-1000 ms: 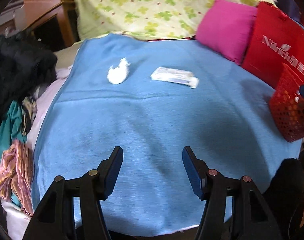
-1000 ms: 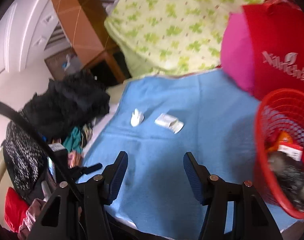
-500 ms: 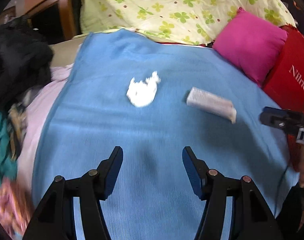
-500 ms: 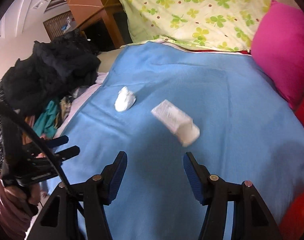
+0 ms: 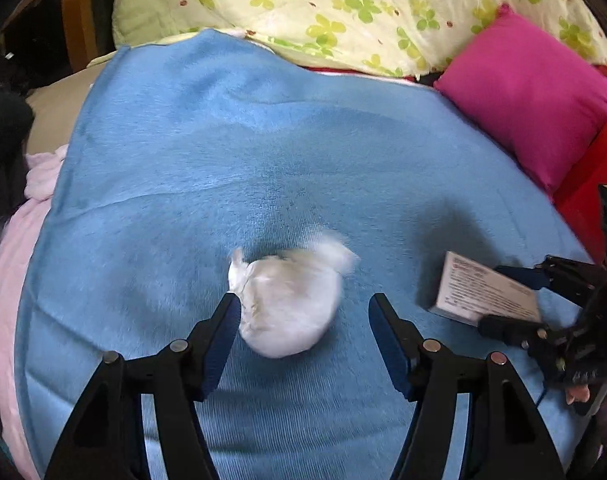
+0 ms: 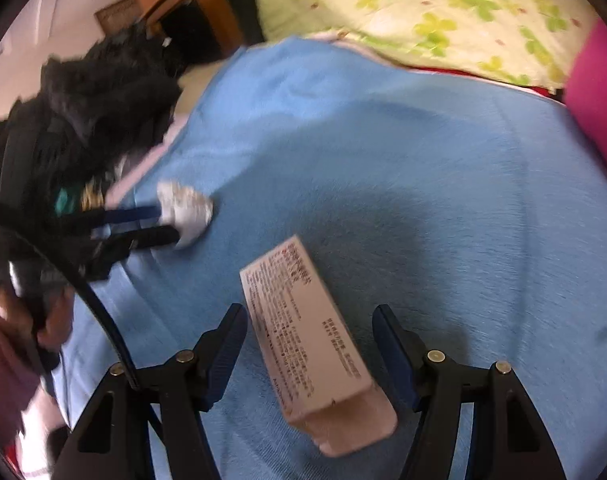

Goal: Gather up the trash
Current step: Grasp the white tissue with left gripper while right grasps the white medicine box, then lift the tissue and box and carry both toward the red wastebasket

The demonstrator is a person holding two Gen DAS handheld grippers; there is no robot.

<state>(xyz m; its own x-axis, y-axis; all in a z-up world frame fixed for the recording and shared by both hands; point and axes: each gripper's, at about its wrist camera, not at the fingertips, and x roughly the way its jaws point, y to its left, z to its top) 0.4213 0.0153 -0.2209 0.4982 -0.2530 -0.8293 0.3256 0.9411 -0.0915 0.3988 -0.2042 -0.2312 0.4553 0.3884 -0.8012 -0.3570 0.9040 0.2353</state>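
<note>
A crumpled white tissue [image 5: 291, 304] lies on the blue blanket [image 5: 263, 140]. My left gripper [image 5: 303, 320] is open with the tissue between its fingertips. A long white printed box [image 6: 307, 344] lies on the blanket, and my right gripper [image 6: 309, 344] is open around it. The box also shows in the left wrist view [image 5: 483, 292], between the right gripper's fingers [image 5: 515, 276]. The tissue shows in the right wrist view [image 6: 185, 212], with the left gripper's fingers [image 6: 143, 236] on either side of it.
A pink cushion [image 5: 531, 92] and a red bag [image 5: 587, 184] sit at the right. A clover-print quilt [image 5: 343, 4] lies behind the blanket. Dark clothes [image 6: 87, 104] pile up at the left, near a wooden cabinet [image 6: 175, 0].
Both grippers have moved forward and down over the blanket. The left one now straddles the tissue and the right one straddles the box. The red basket has left both views.
</note>
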